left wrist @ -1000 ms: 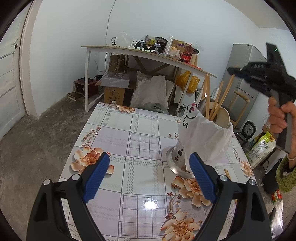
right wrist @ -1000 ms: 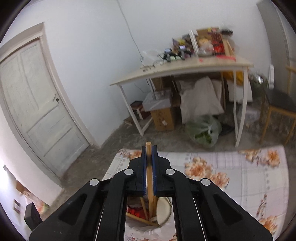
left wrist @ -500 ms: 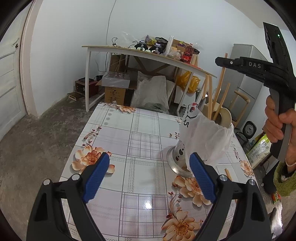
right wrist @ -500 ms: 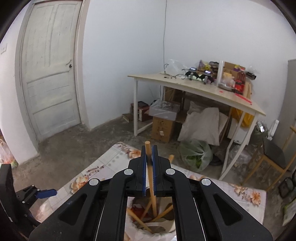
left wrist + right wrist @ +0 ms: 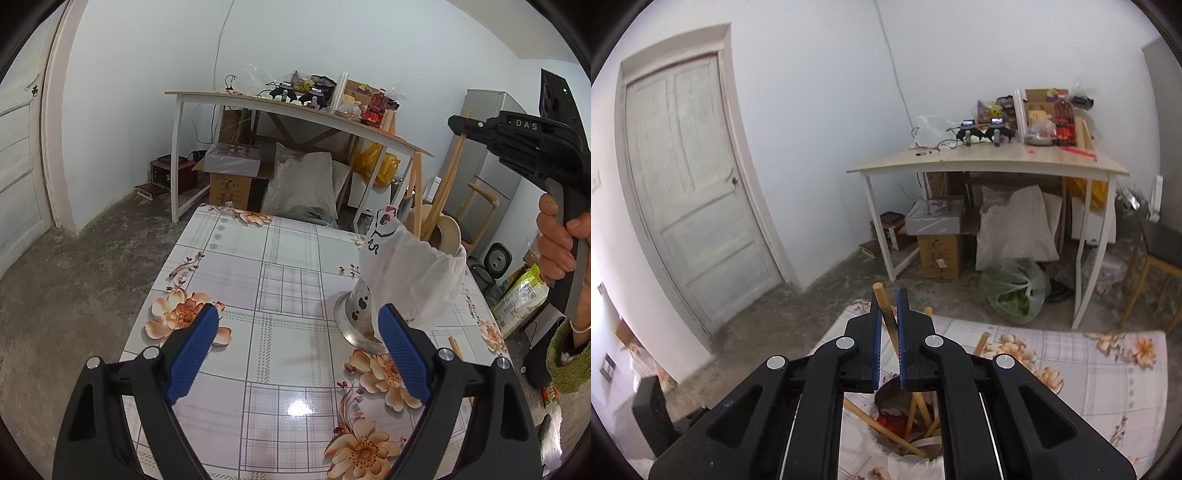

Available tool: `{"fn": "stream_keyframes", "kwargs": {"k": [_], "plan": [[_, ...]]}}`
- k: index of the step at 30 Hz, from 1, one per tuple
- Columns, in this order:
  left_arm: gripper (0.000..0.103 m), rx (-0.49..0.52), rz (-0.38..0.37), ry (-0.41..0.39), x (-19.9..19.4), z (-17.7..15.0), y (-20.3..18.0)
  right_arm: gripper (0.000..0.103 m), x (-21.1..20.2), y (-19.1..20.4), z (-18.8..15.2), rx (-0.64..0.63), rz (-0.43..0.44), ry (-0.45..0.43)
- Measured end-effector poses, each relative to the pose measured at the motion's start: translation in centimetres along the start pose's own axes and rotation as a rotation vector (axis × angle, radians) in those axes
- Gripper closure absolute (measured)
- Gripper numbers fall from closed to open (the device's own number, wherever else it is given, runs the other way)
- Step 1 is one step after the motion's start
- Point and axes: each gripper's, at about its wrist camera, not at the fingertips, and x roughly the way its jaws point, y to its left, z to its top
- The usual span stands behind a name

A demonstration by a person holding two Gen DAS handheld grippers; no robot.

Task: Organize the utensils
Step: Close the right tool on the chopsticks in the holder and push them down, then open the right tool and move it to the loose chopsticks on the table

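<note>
In the left wrist view, the left gripper (image 5: pixel 295 354) fills the lower frame, its blue pads (image 5: pixel 192 349) spread wide with nothing between them, hovering over the floral table (image 5: pixel 258 280). At centre right stands a holder (image 5: pixel 410 284) wrapped in a white bag, on a metal base, with wooden utensils sticking out of its top. The right gripper (image 5: pixel 456 123) enters from the upper right, held in a hand (image 5: pixel 559 242), directly above the holder.

In the right wrist view, the right gripper (image 5: pixel 887 338) sits at lower centre, jaws slightly parted. A wooden stick (image 5: pixel 886 312) leans between the pads; whether they still pinch it I cannot tell. Its lower end drops toward the holder (image 5: pixel 905 432), where other wooden handles cross.
</note>
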Motion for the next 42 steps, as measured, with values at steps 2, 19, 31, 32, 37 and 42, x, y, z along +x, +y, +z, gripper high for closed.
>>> {"fn": "stream_keyframes", "kwargs": {"k": [2,19,31,32,37,42], "plan": [[0.017,-0.001,0.001,0.002,0.0,0.0,0.0,0.097,-0.5,-0.3,0.2,0.022,0.014,-0.017],[0.017,0.004,0.003,0.005,-0.2,0.1,-0.4,0.098,-1.3,-0.4,0.0,0.064,0.095,-0.032],[0.017,0.015,-0.002,0.006,0.0,0.1,-0.9,0.099,1.2,-0.2,-2.1,0.016,0.035,0.063],[0.017,0.017,-0.002,0.006,0.0,0.1,-1.0,0.099,1.7,0.2,-2.4,-0.009,0.025,0.085],[0.017,0.025,-0.002,0.004,-0.1,0.0,-1.3,0.087,2.0,1.1,-2.9,-0.082,-0.027,0.125],[0.017,0.033,-0.003,0.007,-0.1,-0.1,-1.6,0.066,-2.6,-0.1,-1.0,-0.036,0.004,0.008]]}}
